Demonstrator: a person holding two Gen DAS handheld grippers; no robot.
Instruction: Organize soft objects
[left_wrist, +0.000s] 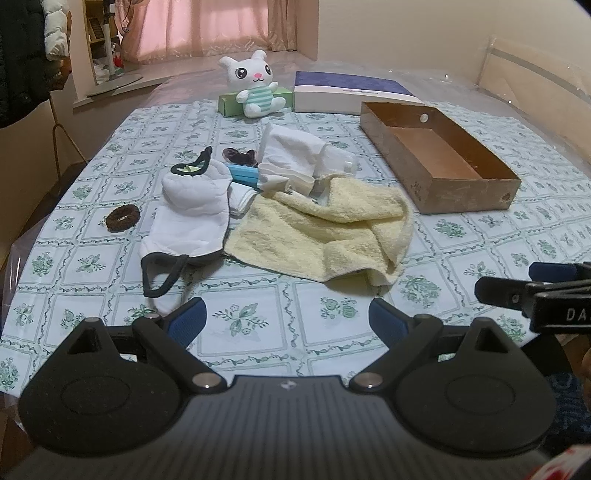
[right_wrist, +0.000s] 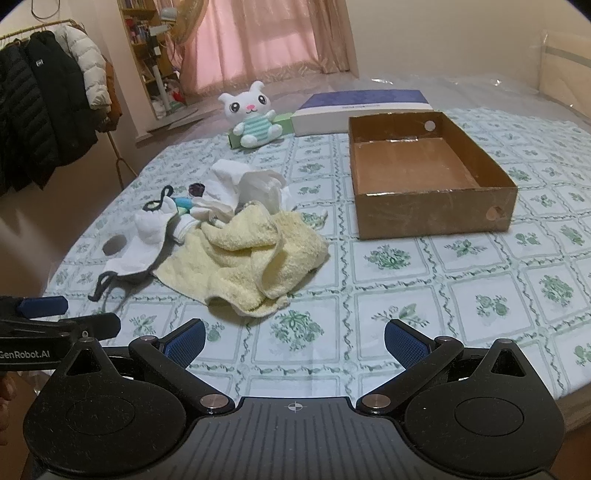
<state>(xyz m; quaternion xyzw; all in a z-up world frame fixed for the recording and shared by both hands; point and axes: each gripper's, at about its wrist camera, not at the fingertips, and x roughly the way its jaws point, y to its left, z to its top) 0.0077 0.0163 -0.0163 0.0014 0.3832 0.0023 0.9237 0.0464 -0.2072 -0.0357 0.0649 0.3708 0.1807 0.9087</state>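
Both grippers low over near table edge, left gripper (left_wrist: 286, 317) and right gripper (right_wrist: 294, 339) spread wide, holding nothing; bare tablecloth (right_wrist: 424, 295) just ahead, yellow towel (left_wrist: 325, 229) beyond.

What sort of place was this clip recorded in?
Most likely a room in a home, perhaps a bedroom or living room. Pink curtains cover a window, winter coats hang on a rack, and a plush toy sits on a table with a floral cloth.
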